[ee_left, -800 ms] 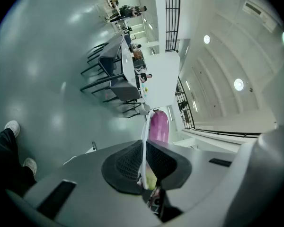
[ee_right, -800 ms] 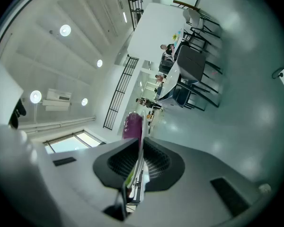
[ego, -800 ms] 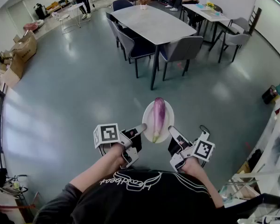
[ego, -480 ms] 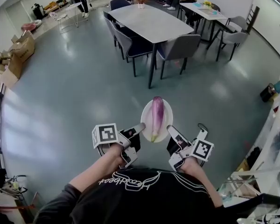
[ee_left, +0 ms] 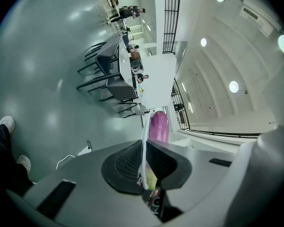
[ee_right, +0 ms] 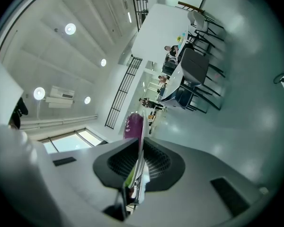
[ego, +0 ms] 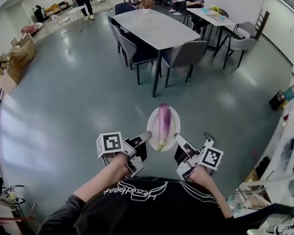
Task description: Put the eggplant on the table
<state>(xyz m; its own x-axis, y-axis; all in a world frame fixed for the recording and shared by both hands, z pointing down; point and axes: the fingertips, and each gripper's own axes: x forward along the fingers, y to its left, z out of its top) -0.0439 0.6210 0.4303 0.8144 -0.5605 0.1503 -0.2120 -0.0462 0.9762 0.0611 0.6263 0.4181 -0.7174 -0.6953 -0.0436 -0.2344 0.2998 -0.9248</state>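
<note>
A purple eggplant (ego: 163, 124) with a green stem lies lengthwise on a white plate (ego: 173, 122), carried above the floor. My left gripper (ego: 145, 136) is shut on the plate's left rim. My right gripper (ego: 178, 140) is shut on its right rim. In the left gripper view the plate (ee_left: 143, 141) shows edge-on between the jaws, with the eggplant (ee_left: 158, 126) beyond. The right gripper view shows the same plate (ee_right: 141, 141) and eggplant (ee_right: 133, 125). A long grey table (ego: 155, 27) stands ahead across the floor.
Dark chairs (ego: 182, 55) line the grey table. A second table (ego: 215, 16) with seated people is at the back right. Cardboard boxes (ego: 17, 58) sit at the left wall. White shelving (ego: 284, 153) runs along the right. Grey floor (ego: 73, 97) lies between me and the table.
The plate with the eggplant and both grippers have moved forward, and the grey table sits nearer in view. Both grips on the plate stay the same.
</note>
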